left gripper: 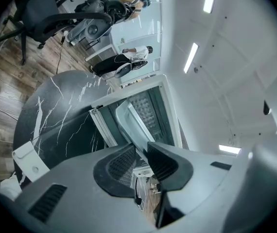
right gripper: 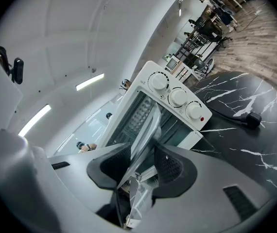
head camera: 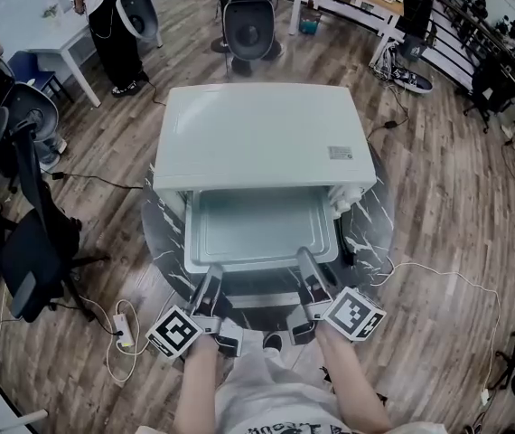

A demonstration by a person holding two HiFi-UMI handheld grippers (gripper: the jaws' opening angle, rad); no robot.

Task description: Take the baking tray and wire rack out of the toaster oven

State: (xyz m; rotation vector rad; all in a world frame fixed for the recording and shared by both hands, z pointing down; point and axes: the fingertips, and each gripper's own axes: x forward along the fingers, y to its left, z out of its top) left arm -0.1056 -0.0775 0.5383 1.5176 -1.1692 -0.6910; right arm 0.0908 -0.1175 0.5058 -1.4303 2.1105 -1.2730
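We've got the left gripper with its fingers clamped on the front rim of the pale, shallow metal baking tray, just left of centre in the head view. The right gripper matches it, its fingers closed on the same rim, just right of centre. The tray sits partly out of the white box-shaped toaster oven, centre frame, over the oven's dark glass door, which lies open. Three round white knobs show at the middle of the right gripper view. The oven stands on the round black marble-veined counter. Brown wooden plank floor surrounds it, with a black office chair at left.
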